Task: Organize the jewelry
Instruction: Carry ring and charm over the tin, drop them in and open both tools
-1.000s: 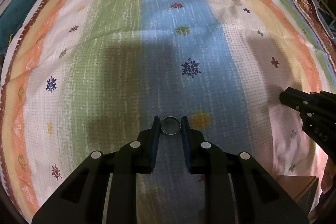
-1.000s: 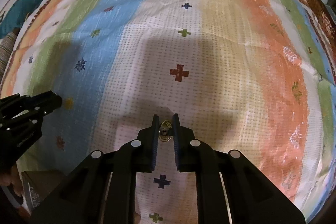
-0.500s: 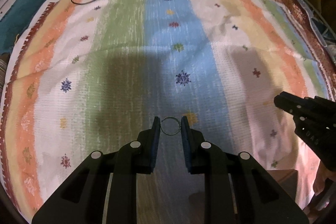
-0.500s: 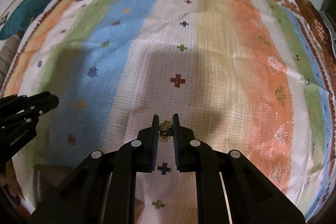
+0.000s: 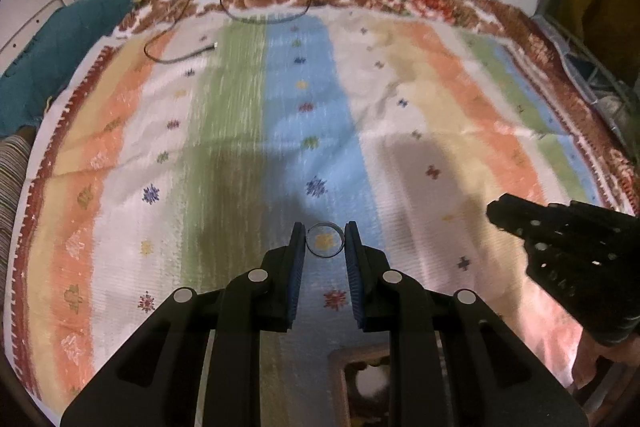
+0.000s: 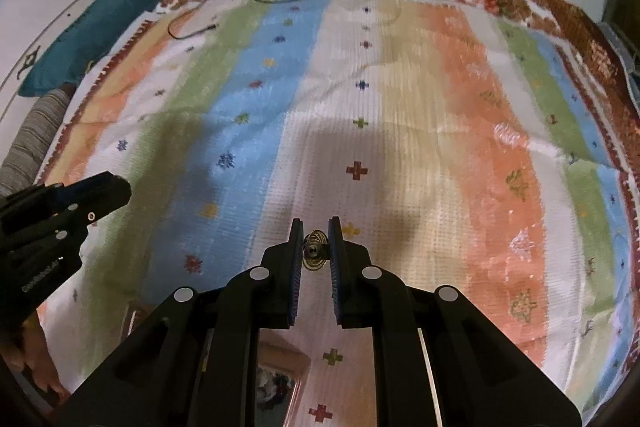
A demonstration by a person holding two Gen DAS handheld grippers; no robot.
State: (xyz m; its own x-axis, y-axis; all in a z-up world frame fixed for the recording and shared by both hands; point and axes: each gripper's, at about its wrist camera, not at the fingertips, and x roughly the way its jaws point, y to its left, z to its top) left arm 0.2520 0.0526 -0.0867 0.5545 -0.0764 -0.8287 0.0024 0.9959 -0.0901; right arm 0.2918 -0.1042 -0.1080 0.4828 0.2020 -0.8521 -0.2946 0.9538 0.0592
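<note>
Left wrist view: the left gripper (image 5: 325,242) pinches a thin ring (image 5: 325,241) between its 2 narrow-set jaws, above the striped cloth (image 5: 240,131). At 3 o'clock sits the right gripper (image 5: 560,251) (seen side-on). Right wrist view: that gripper (image 6: 316,250) clamps a gold ornament (image 6: 315,251), jaws nearly together, and a box (image 6: 280,383) lies at 6 o'clock. A cable (image 5: 180,55) lies at 11 o'clock.

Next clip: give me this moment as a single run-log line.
left gripper: shut on thin ring | right gripper: shut on gold ornament | both above striped bedspread | box below
</note>
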